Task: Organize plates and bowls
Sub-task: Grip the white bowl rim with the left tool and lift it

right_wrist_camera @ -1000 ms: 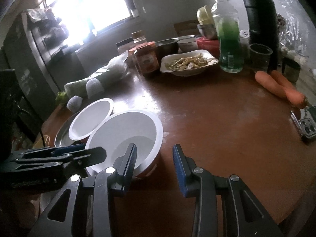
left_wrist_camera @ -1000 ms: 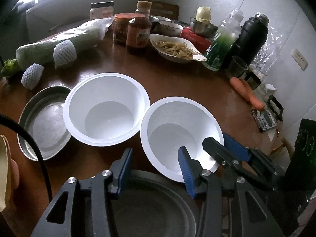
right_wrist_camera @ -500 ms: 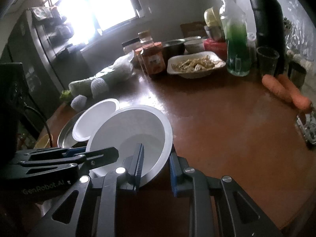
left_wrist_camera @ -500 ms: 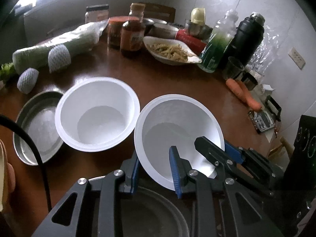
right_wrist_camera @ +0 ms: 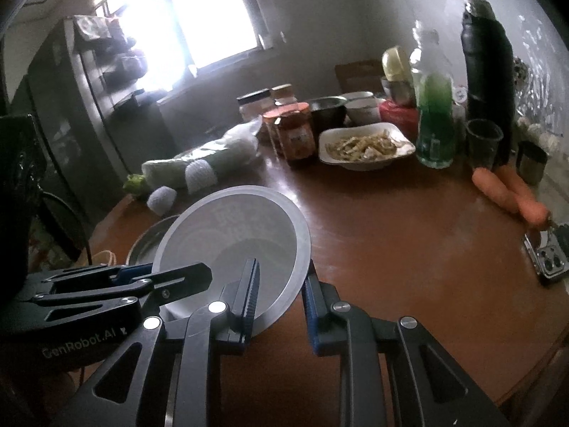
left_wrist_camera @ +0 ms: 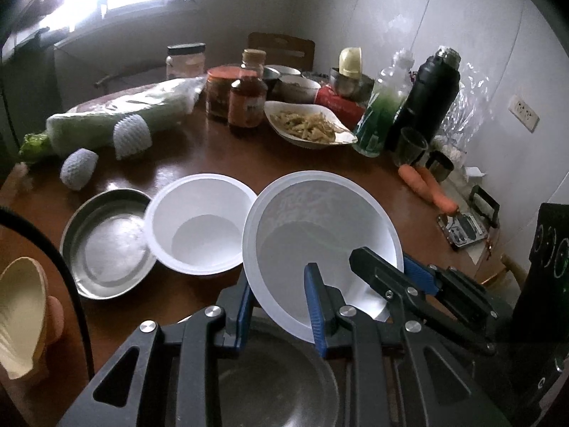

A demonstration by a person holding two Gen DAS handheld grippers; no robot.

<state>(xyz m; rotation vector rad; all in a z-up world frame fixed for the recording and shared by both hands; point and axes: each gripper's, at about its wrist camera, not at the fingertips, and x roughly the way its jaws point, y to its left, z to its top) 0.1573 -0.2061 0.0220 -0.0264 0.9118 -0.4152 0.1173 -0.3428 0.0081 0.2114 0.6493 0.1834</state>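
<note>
Bowl (left_wrist_camera: 320, 227) hangs tilted off the tabletop (right_wrist_camera: 409, 249), rim clamped at 6 o'clock by left hand-held gripper (left_wrist_camera: 277, 306), at 4 by right hand-held gripper (right_wrist_camera: 281, 295); both were apart a second ago.

The left claw (left_wrist_camera: 279, 306) is gripping the near rim of a tilted white plastic bowl (left_wrist_camera: 320, 227), one blue finger inside and one outside. The right claw (left_wrist_camera: 387, 274) is clamping the same bowl's right rim. A second white bowl (left_wrist_camera: 199, 224) is sitting on the brown wooden desk (left_wrist_camera: 199, 153), overlapping a round metal plate (left_wrist_camera: 106, 245).
</note>
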